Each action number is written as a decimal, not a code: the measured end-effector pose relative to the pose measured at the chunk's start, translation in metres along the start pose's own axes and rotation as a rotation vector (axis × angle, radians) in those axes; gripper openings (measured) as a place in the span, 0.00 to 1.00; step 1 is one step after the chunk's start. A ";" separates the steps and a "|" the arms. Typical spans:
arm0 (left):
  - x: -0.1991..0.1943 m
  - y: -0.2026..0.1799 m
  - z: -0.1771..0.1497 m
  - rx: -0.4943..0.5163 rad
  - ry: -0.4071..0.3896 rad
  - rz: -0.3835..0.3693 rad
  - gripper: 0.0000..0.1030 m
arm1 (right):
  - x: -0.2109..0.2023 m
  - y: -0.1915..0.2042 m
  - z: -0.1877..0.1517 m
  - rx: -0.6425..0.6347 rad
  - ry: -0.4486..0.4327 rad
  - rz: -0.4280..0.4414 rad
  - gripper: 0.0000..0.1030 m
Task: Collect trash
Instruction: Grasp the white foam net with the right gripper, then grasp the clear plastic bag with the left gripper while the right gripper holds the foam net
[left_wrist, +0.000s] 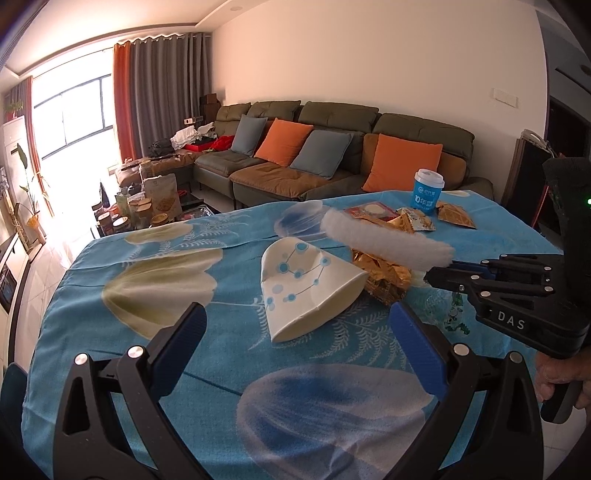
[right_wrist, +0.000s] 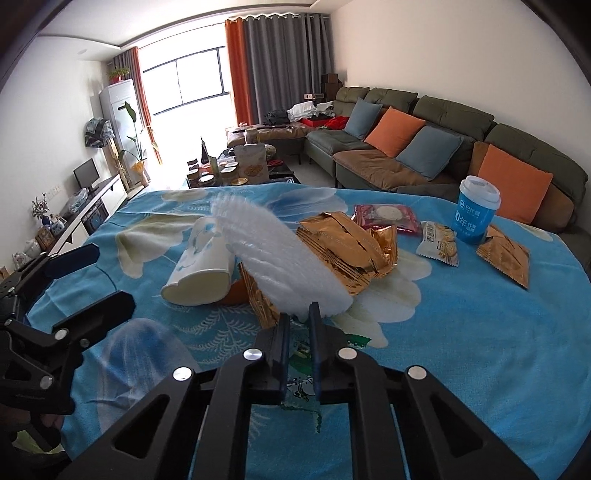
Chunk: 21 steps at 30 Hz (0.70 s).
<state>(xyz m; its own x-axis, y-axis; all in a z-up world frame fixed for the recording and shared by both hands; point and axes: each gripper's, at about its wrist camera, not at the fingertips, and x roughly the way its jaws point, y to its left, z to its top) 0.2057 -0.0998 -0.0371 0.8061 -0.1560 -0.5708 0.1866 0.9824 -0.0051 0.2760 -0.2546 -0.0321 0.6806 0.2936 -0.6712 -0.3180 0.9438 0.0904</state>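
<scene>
Your right tool (right_wrist: 299, 317) has its blue-padded jaws pinched nearly together on the near end of a long white fluffy brush-like roll (right_wrist: 280, 254), which sticks out forward and up over the crumpled gold foil wrappers (right_wrist: 347, 243). Your left tool (left_wrist: 295, 325) stands wide open with nothing between its pads, just short of the flattened white paper cup with blue dots (left_wrist: 306, 284) lying on its side. All of this sits on the surface covered by a blue flower-print cloth (left_wrist: 229, 354). Farther back on it you have a red-edged snack packet (right_wrist: 388, 216), a small white biscuit packet (right_wrist: 439, 242), another gold wrapper (right_wrist: 504, 256) and an upright blue cup with a white lid (right_wrist: 476, 210). A green-printed scrap (right_wrist: 301, 384) lies under the right tool.
</scene>
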 end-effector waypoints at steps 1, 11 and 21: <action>0.001 -0.001 0.001 0.002 0.002 -0.002 0.95 | 0.000 -0.001 0.000 0.000 0.000 0.003 0.08; 0.019 -0.005 0.012 -0.001 0.024 -0.023 0.95 | -0.020 -0.004 0.007 0.029 -0.063 0.055 0.03; 0.042 -0.005 0.020 -0.014 0.056 -0.022 0.95 | -0.021 -0.014 0.000 0.089 -0.049 0.085 0.03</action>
<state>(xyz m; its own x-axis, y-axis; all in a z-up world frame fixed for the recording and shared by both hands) 0.2499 -0.1136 -0.0444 0.7688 -0.1724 -0.6158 0.1961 0.9801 -0.0295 0.2661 -0.2743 -0.0188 0.6861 0.3782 -0.6214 -0.3174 0.9243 0.2121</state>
